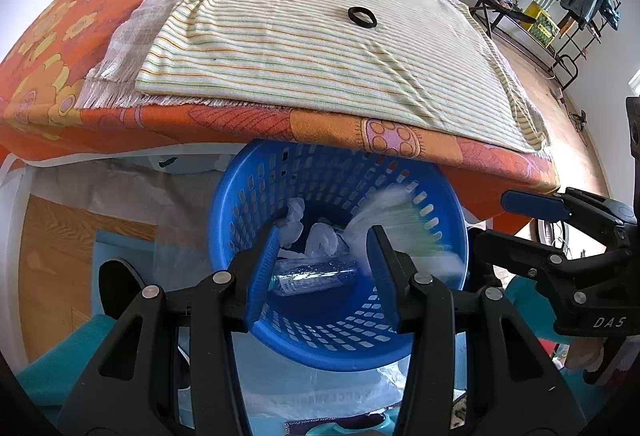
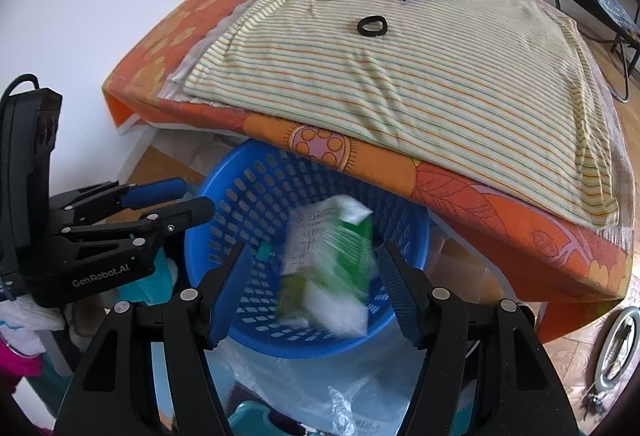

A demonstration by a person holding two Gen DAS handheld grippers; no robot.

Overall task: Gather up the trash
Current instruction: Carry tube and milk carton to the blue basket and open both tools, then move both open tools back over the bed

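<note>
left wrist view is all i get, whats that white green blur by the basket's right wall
Observer: It's a green and white packet with dark print, motion-blurred, over the blue basket.
Operator: is the right gripper holding it
Observer: It doesn't look so. The right gripper is open, and its fingers sit either side of the packet without visibly pinching it.
</note>
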